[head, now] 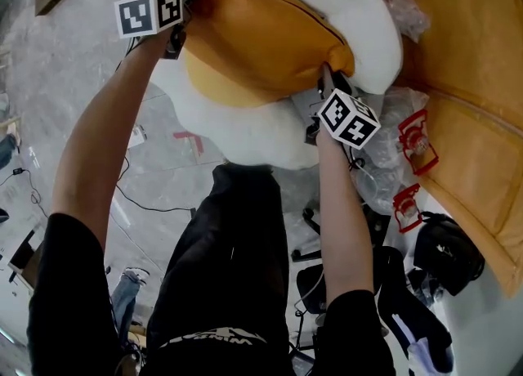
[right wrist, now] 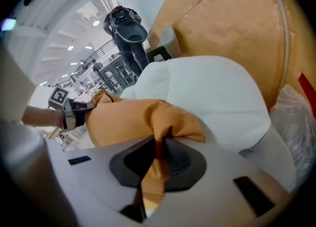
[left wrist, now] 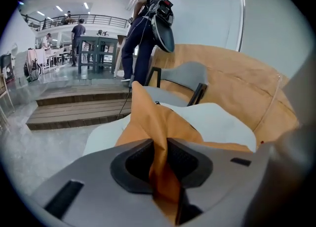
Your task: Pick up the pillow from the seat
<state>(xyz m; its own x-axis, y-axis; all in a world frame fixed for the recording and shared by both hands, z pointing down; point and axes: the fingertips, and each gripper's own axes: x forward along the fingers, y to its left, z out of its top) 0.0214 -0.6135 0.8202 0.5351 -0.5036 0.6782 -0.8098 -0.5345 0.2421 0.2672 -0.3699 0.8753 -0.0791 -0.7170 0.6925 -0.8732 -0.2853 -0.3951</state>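
The pillow [right wrist: 128,117] is orange. The seat cushion [right wrist: 212,97] beyond the right gripper [right wrist: 160,147] is white. That gripper's cube [head: 349,118] bears black-and-white square markers.

An orange pillow [head: 261,31] lies on the white seat [head: 245,133].

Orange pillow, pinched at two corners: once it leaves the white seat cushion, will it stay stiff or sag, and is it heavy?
Likely floppy: the cover of the orange pillow folds thin in the left gripper and bunches at the right gripper, so the middle should sag. Probably light for its plump bulk. Cloth corners might slip.
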